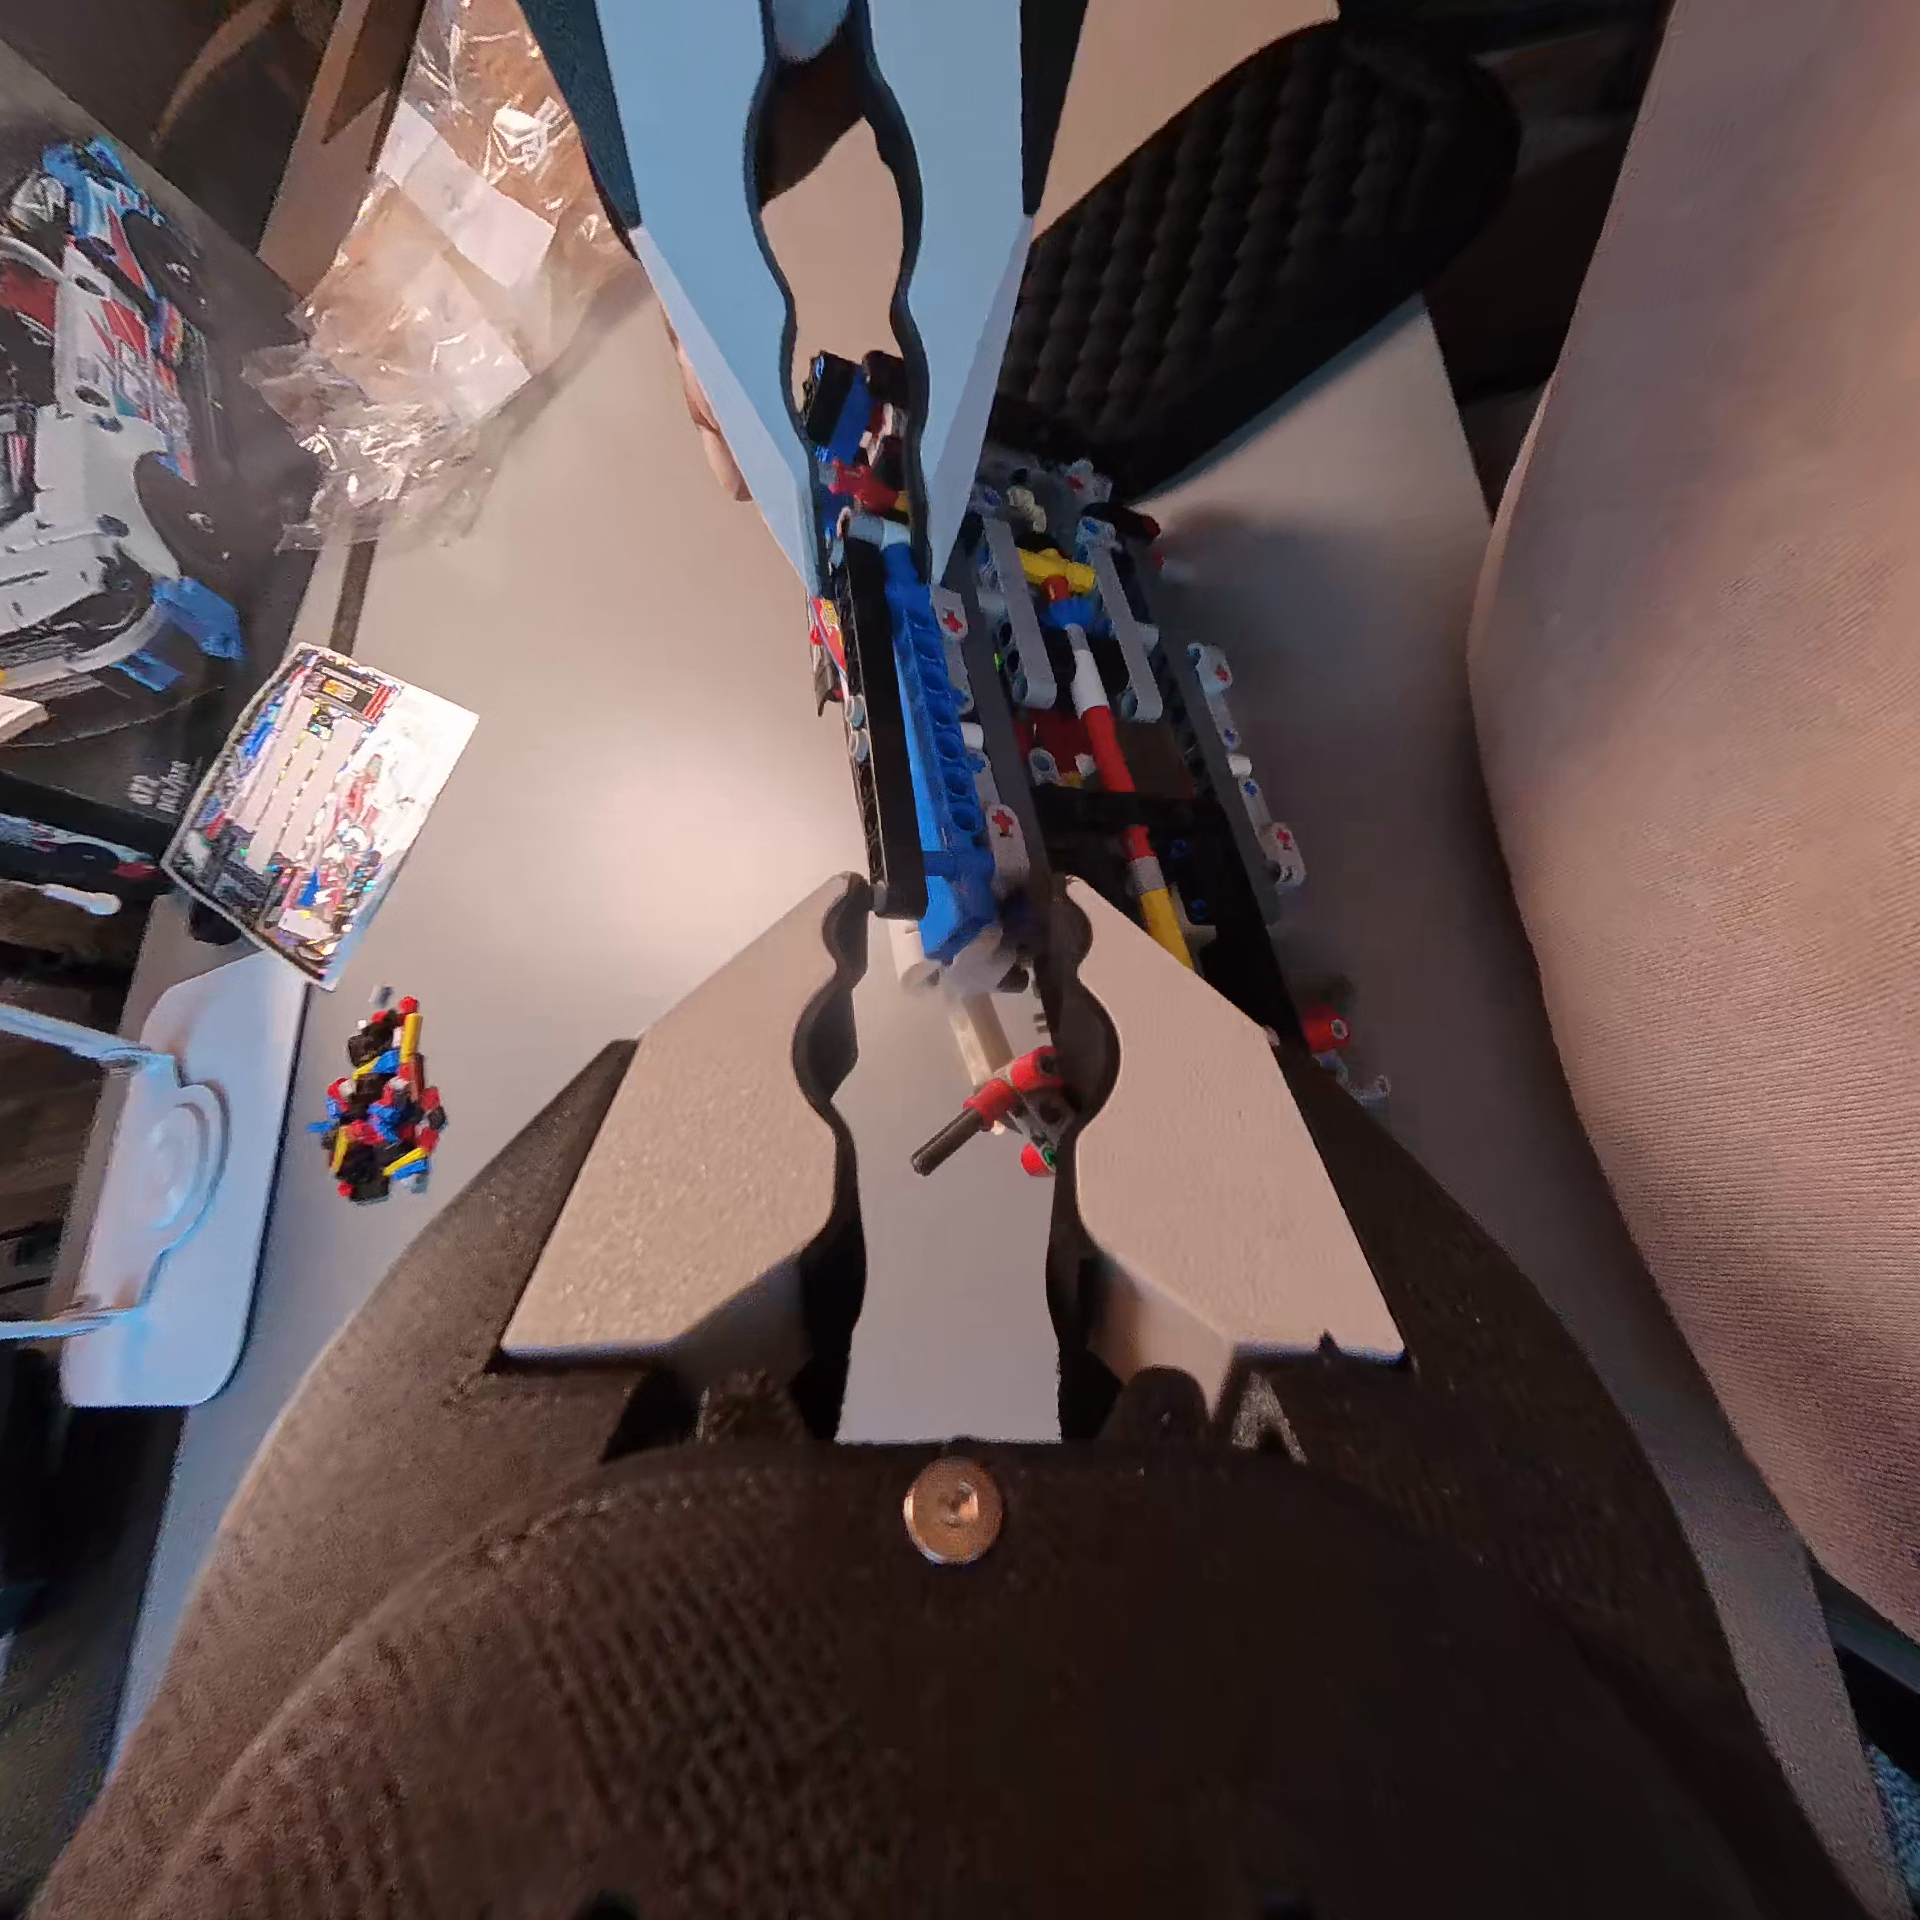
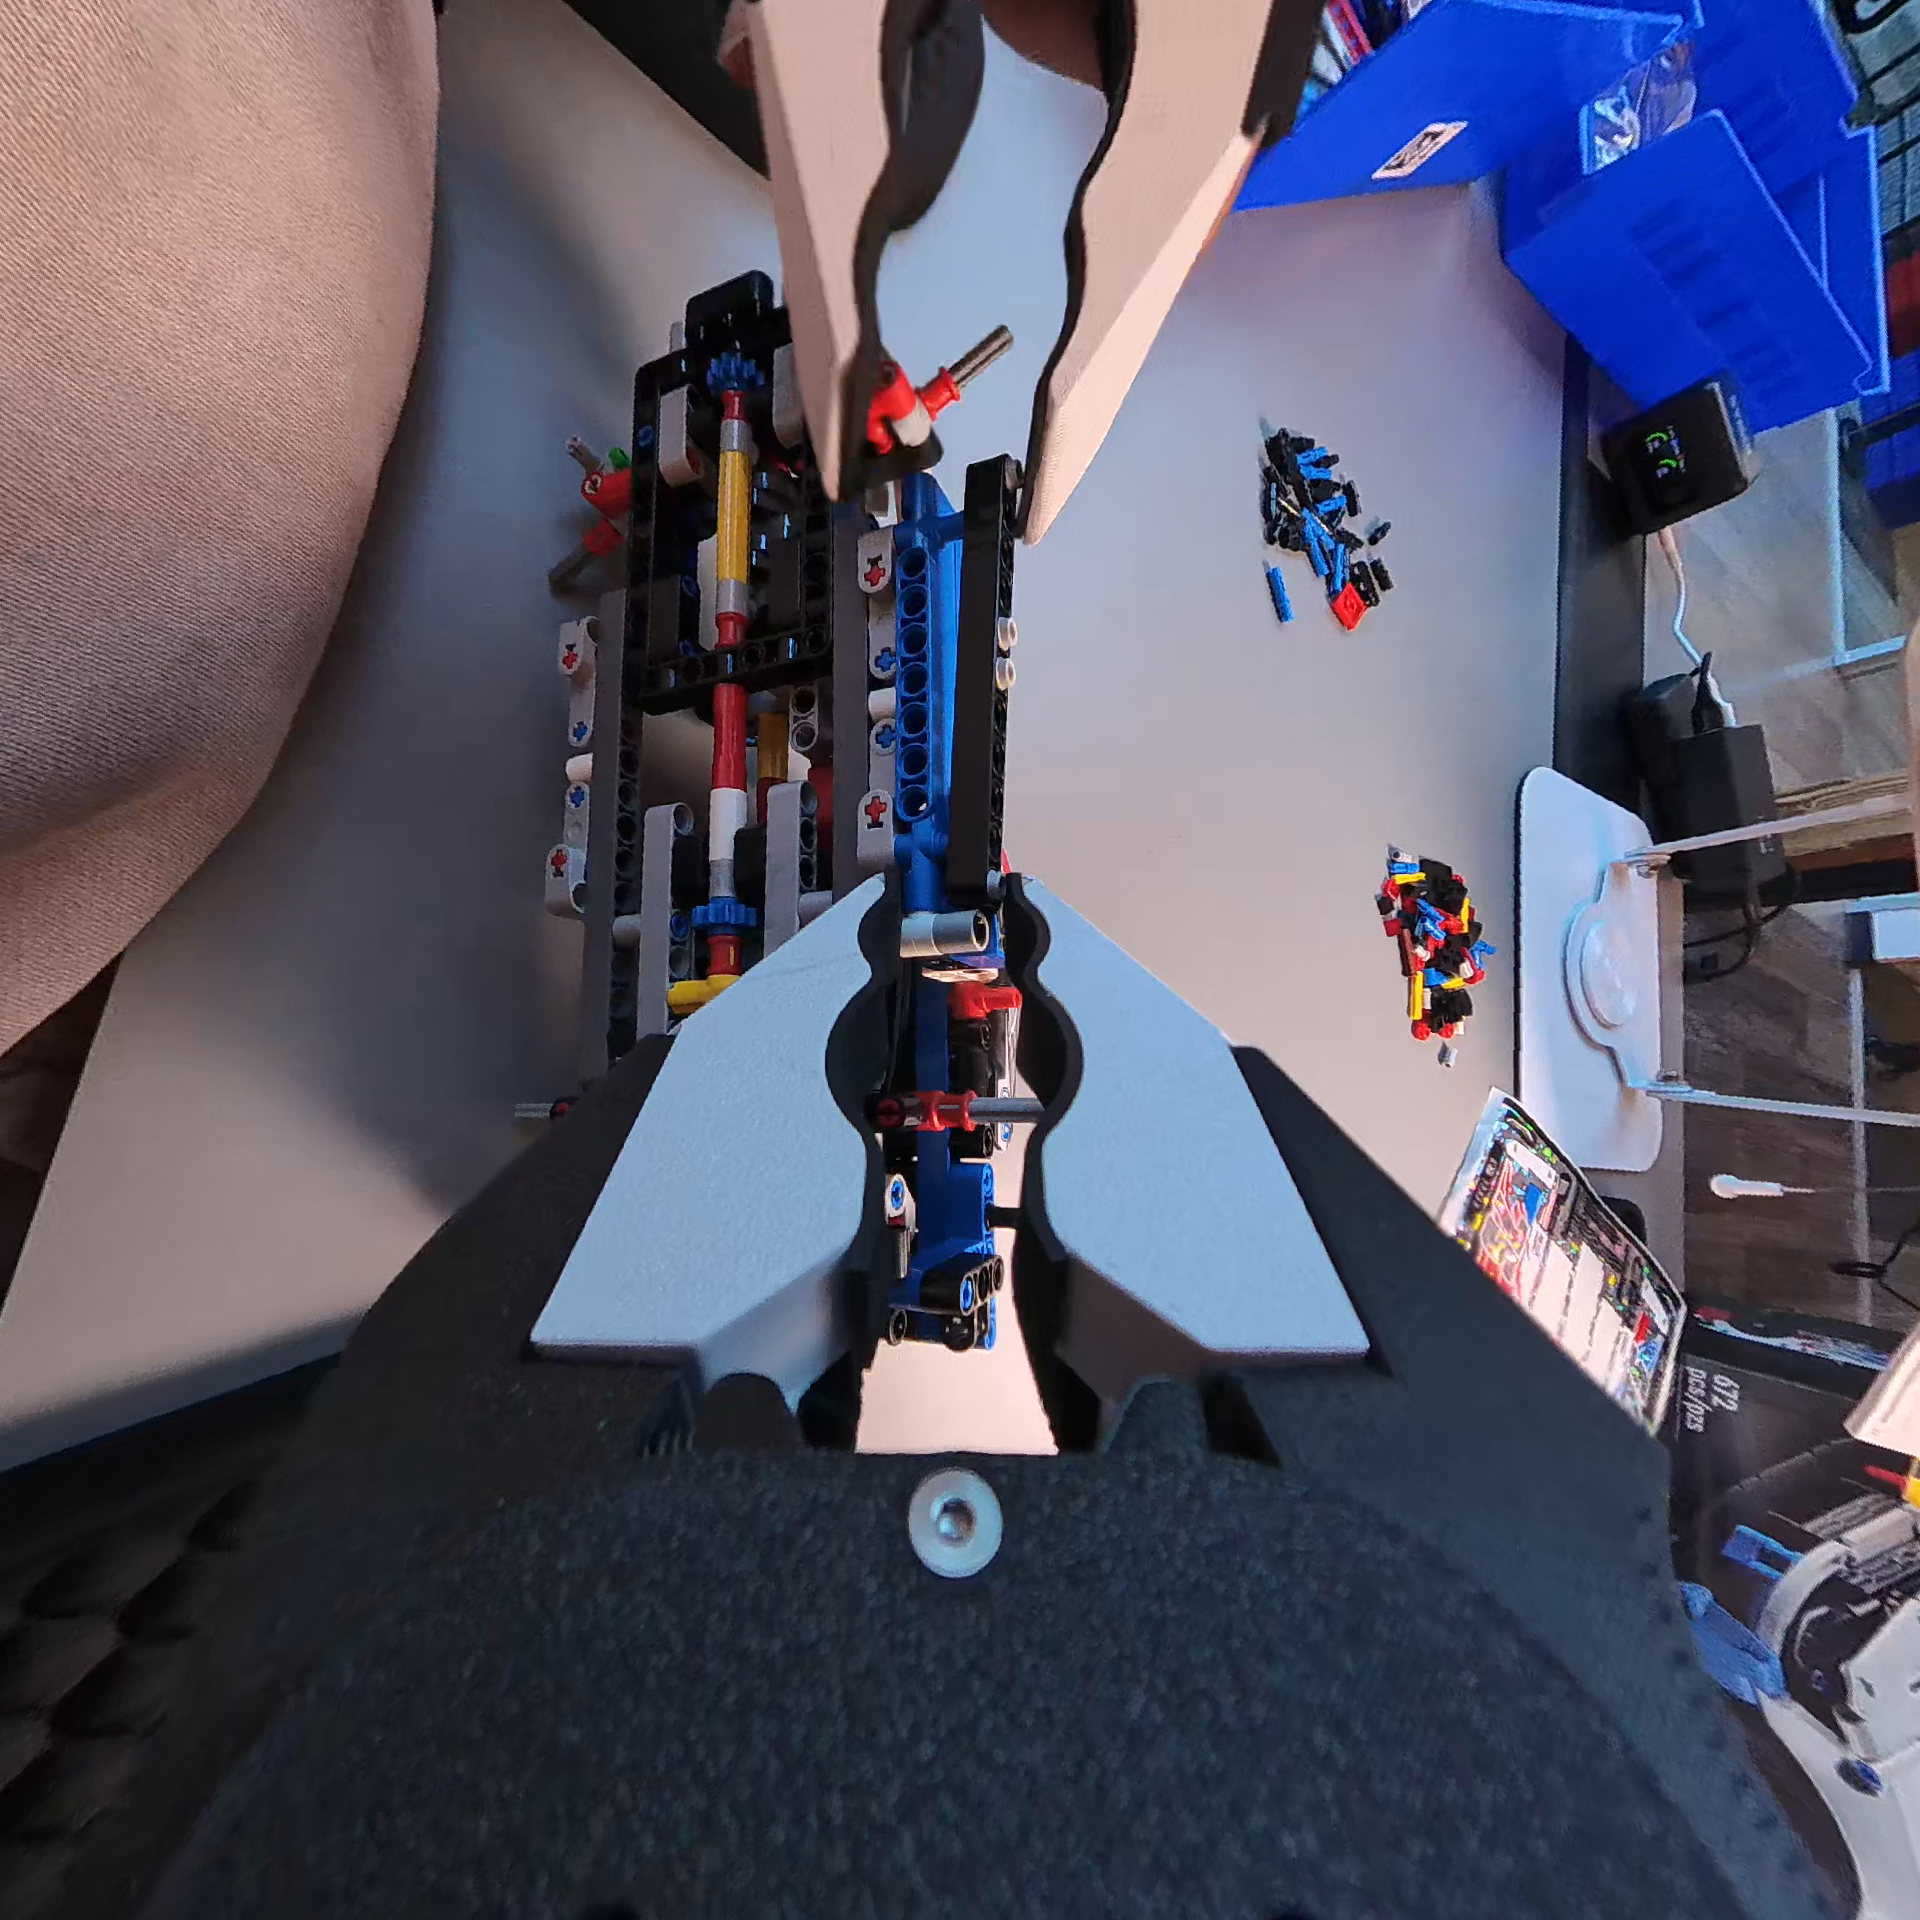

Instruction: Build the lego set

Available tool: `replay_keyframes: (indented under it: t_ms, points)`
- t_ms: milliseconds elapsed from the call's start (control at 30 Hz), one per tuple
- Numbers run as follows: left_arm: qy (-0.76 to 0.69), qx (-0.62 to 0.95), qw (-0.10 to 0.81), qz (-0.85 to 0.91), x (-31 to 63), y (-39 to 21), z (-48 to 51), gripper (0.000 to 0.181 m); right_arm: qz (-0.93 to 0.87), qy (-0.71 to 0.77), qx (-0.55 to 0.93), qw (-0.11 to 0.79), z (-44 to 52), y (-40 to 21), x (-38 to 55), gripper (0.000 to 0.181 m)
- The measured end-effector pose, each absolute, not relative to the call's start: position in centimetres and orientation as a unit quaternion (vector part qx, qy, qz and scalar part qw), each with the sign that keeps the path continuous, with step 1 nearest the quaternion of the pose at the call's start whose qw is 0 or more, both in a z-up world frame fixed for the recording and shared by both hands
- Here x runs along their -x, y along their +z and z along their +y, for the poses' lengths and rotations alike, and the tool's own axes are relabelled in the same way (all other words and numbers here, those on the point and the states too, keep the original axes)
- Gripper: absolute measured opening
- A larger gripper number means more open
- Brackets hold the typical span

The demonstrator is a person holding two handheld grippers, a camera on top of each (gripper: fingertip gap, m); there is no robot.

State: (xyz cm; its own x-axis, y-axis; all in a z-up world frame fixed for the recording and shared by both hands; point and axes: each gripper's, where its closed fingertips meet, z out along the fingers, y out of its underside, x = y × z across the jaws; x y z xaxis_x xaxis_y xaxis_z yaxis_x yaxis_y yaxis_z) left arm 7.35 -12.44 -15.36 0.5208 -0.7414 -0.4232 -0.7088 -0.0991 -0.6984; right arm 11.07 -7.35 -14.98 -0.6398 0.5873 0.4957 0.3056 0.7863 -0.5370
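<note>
Opposed close wrist views, apparently sharing chassis (image 1: 966,769).

Smooth pale grey tabletop (image 2: 1195,727) w/ dark edge; warm light, soft glare on surface; bright blue plastic storage bins (image 2: 1683,187) at far corner; small black box w/ green lights (image 2: 1673,462) beside them; black power adapter (image 2: 1714,790) & cables by brown wood-look floor (image 2: 1766,1226).

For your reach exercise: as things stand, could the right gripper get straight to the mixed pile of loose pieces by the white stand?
Probably not yet. The right gripper is closed on the blue side assembly of the chassis, so it must let go first. The table towards the mixed pile looks unobstructed.
</note>
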Motion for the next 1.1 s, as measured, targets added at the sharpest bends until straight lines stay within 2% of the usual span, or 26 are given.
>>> replay_keyframes:
  t_ms: [133,400,500,733,1100]
  points:
    - [0.058,0.72,0.461,0.515,-7.2,-15.7,-12.2,0.035,-0.882,0.204,0.254,0.34,-7.3,-15.0,-11.1,0.016]
    - [0.015,0.735,0.437,0.518,-7.1,-15.4,-12.3,0.025,-0.881,0.205,0.257,0.341,-7.4,-14.9,-11.0,0.016]
    - [0.075,0.719,0.434,0.537,-6.8,-15.7,-11.7,0.025,-0.879,0.205,0.262,0.342,-7.4,-15.0,-10.9,0.016]
    - [0.11,0.706,0.442,0.542,-6.5,-16.0,-11.2,0.024,-0.877,0.206,0.27,0.34,-7.3,-15.0,-11.0,0.015]
    - [0.06,0.735,0.425,0.525,-6.5,-16.2,-11.1,0.022,-0.876,0.212,0.285,0.326,-7.2,-15.0,-11.1,0.015]
